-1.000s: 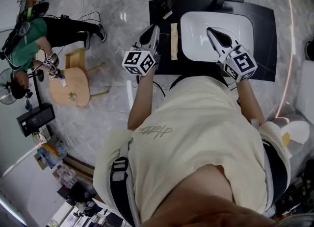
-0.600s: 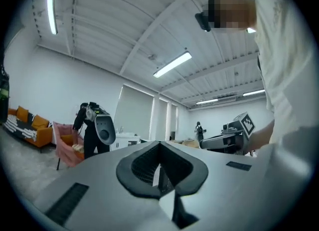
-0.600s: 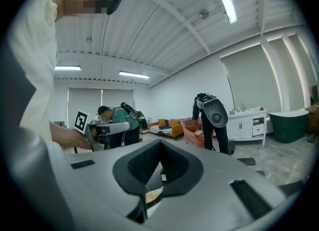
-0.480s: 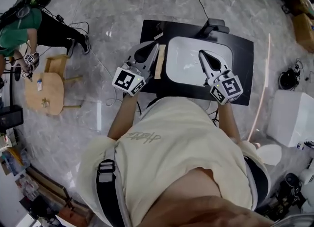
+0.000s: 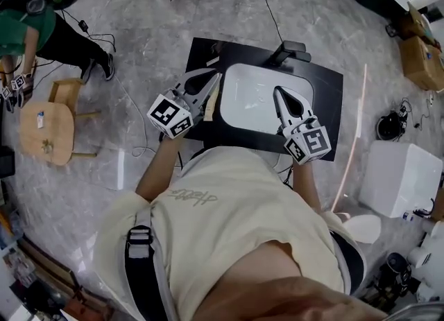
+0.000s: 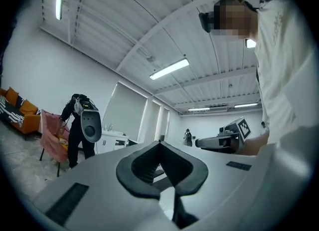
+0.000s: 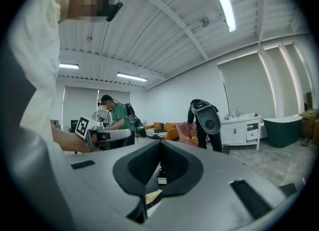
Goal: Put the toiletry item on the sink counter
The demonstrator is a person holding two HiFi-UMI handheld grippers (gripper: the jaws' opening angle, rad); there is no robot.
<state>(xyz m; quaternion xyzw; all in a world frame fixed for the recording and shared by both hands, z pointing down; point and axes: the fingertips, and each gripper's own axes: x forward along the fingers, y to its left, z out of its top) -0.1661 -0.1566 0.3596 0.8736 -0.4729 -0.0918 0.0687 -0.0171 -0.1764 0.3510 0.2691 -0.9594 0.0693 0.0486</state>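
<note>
A black sink counter [image 5: 326, 98] with a white basin [image 5: 250, 94] fills the upper middle of the head view. A flat tan toiletry item [image 5: 211, 105] lies on the counter left of the basin, partly under my left gripper [image 5: 216, 76]. That gripper hovers over the counter's left part, jaws shut and empty. My right gripper [image 5: 278, 92] hangs over the basin's right side, also shut with nothing in it. In the left gripper view the left gripper [image 6: 160, 145] points level across the room. Below the right gripper [image 7: 160, 144] a tan item [image 7: 151, 196] shows through the gap.
A dark faucet [image 5: 290, 52] stands at the counter's far edge, and small items [image 5: 214, 60] lie at its back left. A wooden stool [image 5: 45, 132] and a person in green [image 5: 31, 25] are far left. A white box [image 5: 402, 177] sits right; cables cross the floor.
The head view has drifted, so the counter now sits further left and smaller in view. Both grippers stay over it, shut; the left one has tilted toward the basin.
</note>
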